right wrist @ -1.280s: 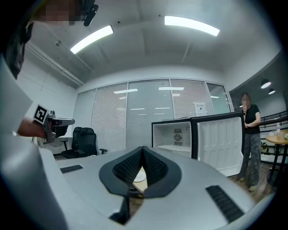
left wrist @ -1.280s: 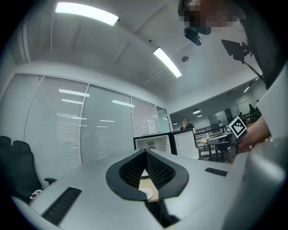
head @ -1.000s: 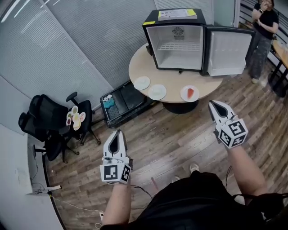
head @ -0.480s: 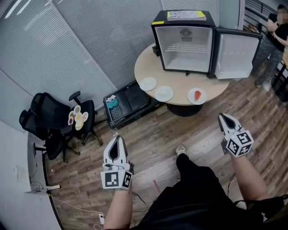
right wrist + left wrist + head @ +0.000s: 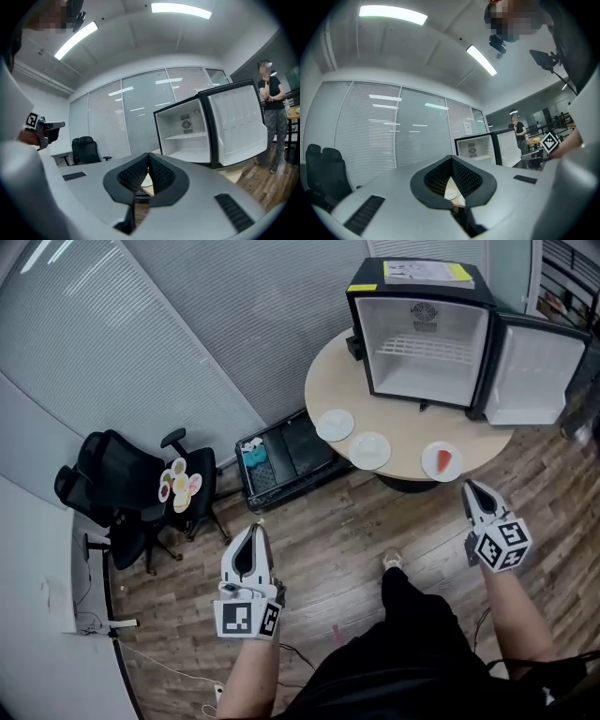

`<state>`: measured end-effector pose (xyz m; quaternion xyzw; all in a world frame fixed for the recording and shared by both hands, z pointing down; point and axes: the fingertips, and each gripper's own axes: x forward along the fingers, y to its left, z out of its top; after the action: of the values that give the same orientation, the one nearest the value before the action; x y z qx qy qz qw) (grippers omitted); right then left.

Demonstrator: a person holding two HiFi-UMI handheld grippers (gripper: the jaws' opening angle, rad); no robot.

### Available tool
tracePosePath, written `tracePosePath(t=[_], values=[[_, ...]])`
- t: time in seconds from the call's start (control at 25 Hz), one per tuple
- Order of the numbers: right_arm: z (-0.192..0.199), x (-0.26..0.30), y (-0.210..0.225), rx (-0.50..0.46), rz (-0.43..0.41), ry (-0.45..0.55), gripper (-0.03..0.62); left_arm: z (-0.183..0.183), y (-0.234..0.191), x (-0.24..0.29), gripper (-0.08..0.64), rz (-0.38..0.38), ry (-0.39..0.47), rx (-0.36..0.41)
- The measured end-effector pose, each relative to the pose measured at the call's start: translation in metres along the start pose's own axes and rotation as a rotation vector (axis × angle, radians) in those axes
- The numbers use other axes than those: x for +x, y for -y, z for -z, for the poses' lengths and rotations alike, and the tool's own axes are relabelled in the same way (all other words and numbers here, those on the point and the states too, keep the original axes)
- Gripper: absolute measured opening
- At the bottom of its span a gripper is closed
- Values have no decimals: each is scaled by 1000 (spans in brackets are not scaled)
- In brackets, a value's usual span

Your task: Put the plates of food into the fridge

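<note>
A small black fridge (image 5: 422, 343) stands open on a round wooden table (image 5: 328, 390), its door (image 5: 542, 371) swung right and its white inside bare. Three white plates lie along the table's near edge: a left plate (image 5: 335, 425), a middle plate (image 5: 370, 450) and a plate with red food (image 5: 442, 461). My left gripper (image 5: 253, 531) hangs shut and empty over the floor, well short of the table. My right gripper (image 5: 469, 487) is shut and empty too, just below the red-food plate. The fridge (image 5: 187, 136) shows ahead in the right gripper view.
A black office chair (image 5: 112, 493) at the left carries several more plates of food (image 5: 180, 486). A black crate (image 5: 286, 457) sits on the wooden floor beside the table. A person (image 5: 272, 117) stands beyond the fridge door. Blinds line the wall behind.
The table and fridge have slid right and lower in the head view as the wearer steps forward. Both grippers stay shut and have drifted slightly lower and right.
</note>
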<state>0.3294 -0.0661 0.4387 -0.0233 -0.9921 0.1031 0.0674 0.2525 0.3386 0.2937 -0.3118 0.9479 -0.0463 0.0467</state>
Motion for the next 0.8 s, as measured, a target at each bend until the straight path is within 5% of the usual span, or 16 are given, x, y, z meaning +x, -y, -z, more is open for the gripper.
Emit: tracePosePath(t=[0.8], values=[[-15, 196, 127, 41, 69, -72, 5, 9, -13, 284, 3, 113, -3, 6]])
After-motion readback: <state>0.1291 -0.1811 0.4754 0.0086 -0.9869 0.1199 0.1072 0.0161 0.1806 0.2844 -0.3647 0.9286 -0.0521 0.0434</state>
